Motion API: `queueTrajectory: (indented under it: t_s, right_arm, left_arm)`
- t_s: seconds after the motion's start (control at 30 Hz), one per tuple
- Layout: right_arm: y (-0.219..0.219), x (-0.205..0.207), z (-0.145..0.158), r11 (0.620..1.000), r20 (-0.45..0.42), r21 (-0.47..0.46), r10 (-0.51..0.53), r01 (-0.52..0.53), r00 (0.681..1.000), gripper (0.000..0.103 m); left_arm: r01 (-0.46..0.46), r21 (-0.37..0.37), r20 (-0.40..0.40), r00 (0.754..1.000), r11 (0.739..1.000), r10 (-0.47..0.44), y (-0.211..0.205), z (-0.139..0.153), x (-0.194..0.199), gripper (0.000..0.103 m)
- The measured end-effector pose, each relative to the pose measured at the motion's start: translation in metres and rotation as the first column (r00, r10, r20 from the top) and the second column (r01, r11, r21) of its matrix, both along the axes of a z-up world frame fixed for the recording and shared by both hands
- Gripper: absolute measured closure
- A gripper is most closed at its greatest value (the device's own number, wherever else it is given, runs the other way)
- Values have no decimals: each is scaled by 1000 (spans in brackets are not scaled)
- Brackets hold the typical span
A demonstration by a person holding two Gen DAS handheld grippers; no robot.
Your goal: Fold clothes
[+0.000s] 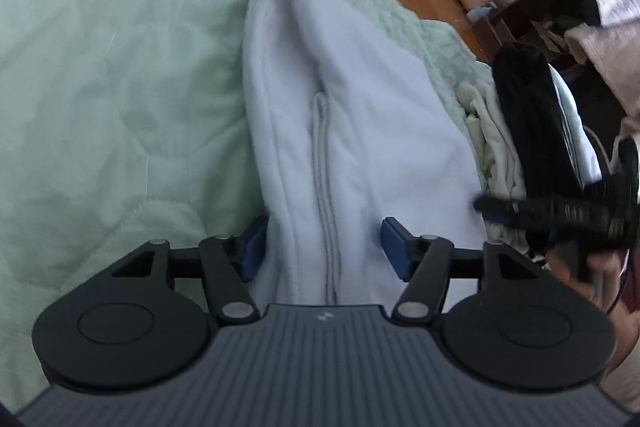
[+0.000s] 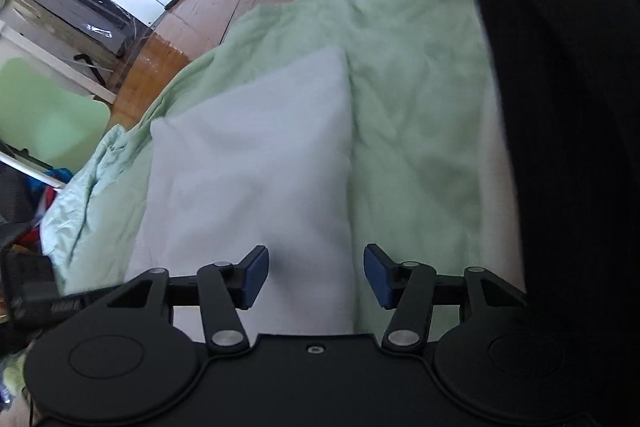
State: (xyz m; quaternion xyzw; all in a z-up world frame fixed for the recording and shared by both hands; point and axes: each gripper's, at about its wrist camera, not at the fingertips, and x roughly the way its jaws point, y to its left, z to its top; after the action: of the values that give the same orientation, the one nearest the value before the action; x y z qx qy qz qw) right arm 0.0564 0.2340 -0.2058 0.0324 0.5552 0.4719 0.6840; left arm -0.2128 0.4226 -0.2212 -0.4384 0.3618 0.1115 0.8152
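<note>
Pale green quilt [image 1: 100, 75] covers the bed. White garment [image 1: 344, 131] lies folded lengthwise on it, right of centre, grey seam running near to far. Stack of pale folded clothes [image 1: 492, 131] just right of it, dark garment [image 1: 528, 115] on top. Left gripper [image 1: 324, 247] part open, jaws straddling the garment's near end, pads not pressing. Right gripper [image 2: 316, 275] part open over the garment's right edge, gripping nothing.

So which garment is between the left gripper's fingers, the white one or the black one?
The white garment with the grey seam lies between the open left gripper. The black garment lies off to its right.
</note>
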Motion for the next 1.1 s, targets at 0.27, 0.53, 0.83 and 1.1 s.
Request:
queueTrajectory:
  t_s: [0.27, 0.53, 0.83, 1.1]
  right_arm:
    - [12, -49, 11, 942, 76, 21, 332, -334, 940, 37]
    - [22, -25, -23, 996, 17, 16, 84, -84, 996, 28]
    - [47, -68, 34, 986, 381, -15, 159, -165, 911, 72]
    - [34, -87, 109, 994, 611, -26, 100, -106, 785, 73]
  left_arm:
    - [-11, 55, 104, 995, 998, 6, -14, 14, -7, 71]
    - [17, 90, -23, 1000, 996, -15, -12, 4, 11, 52]
    - [59, 264, 44, 996, 963, -73, -40, 48, 16, 77]
    - [52, 342, 169, 979, 938, -116, -56, 97, 29, 77]
